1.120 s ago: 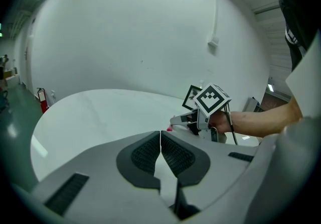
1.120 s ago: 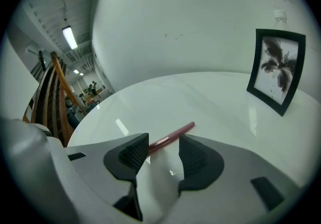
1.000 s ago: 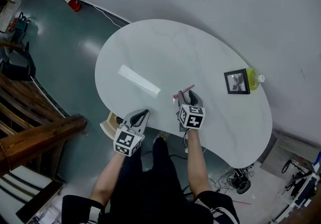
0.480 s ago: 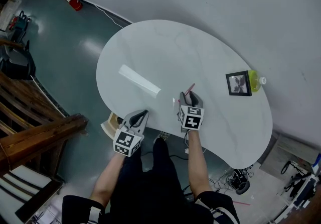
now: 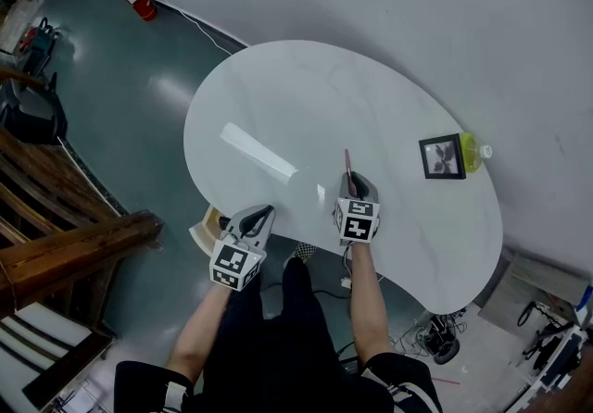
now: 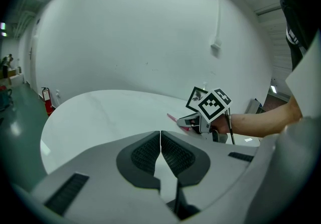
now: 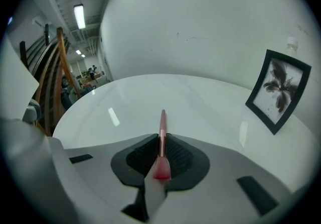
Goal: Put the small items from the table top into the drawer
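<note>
Change from one second ago: the makeup brush (image 5: 347, 164) then lay slanted off to the right of the right claw (image 5: 350, 181); it now runs straight along the claw, pointing away from the person. The right claw's jaws have just been closing, and the brush is clamped between the pads (image 7: 143, 155). Left claw (image 5: 261, 213) sits in much the same spot at the near rim of the counter (image 5: 278, 96), clenched pad to pad with nothing in it. Brush: slim, straight, rose-gold metallic handle with a soft pink-red bristle tuft at the end nearest the right claw's camera. The handle juts out past the claw tips over the counter; cannot tell whether its far end touches the surface. Pads are dark ribbed rubber set in smooth grey plastic shells. The counter is glossy white and kidney-shaped, with streaks of reflected light. A black square picture frame (image 5: 441, 156) stands near the far right rim, with a yellow-green bottle (image 5: 472, 150) just behind it.
</note>
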A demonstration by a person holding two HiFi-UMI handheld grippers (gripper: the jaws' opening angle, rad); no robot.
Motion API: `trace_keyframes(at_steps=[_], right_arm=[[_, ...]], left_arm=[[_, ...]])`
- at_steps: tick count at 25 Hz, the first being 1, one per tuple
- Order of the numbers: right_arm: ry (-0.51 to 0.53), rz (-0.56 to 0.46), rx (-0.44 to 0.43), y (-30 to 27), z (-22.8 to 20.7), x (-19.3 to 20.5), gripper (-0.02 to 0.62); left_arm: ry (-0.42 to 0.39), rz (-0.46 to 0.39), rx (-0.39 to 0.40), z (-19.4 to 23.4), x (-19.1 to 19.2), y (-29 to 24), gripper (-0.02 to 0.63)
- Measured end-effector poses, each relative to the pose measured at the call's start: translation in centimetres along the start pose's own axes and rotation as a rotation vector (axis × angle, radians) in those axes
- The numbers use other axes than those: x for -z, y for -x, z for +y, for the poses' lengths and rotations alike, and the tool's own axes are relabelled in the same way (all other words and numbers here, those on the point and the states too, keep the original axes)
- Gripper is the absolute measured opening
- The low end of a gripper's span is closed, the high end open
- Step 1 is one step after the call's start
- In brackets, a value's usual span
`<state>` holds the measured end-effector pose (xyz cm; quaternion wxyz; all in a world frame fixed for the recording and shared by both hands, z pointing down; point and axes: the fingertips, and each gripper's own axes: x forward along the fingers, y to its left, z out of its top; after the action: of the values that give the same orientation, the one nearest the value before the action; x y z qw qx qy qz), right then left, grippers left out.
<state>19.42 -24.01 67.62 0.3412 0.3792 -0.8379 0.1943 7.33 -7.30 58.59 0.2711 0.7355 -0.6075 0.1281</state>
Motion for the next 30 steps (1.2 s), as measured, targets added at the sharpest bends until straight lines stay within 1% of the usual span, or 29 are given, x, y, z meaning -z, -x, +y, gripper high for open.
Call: trace_keyframes(at_steps=[4,14,19,25,30], right_arm=[[-0.017,-0.037,-0.039,1.2,1.2,-0.9,0.064],[0.028,-0.138,-0.111,5.9,5.9,-3.2,0.064],[0.055,-0.176,-0.173,8.3,9.4,-3.7,0.064],[0.115,-0.185,-0.248,10.0,14.2,-3.0,0.064],[0.137,-0.183,-0.308,11.1,18.0,-2.2,0.064]], left_arm=[[-0.004,-0.012,-0.012,0.3,-0.2,1.2,0.023],[-0.001,-0.045,-0.054,1.3,-0.1,4.1,0.023],[0.009,-0.054,-0.075,2.0,0.4,5.7,0.023],[0.027,-0.063,-0.103,3.1,1.7,7.9,0.023],[0.042,-0.073,-0.127,4.1,2.4,9.6,0.023]])
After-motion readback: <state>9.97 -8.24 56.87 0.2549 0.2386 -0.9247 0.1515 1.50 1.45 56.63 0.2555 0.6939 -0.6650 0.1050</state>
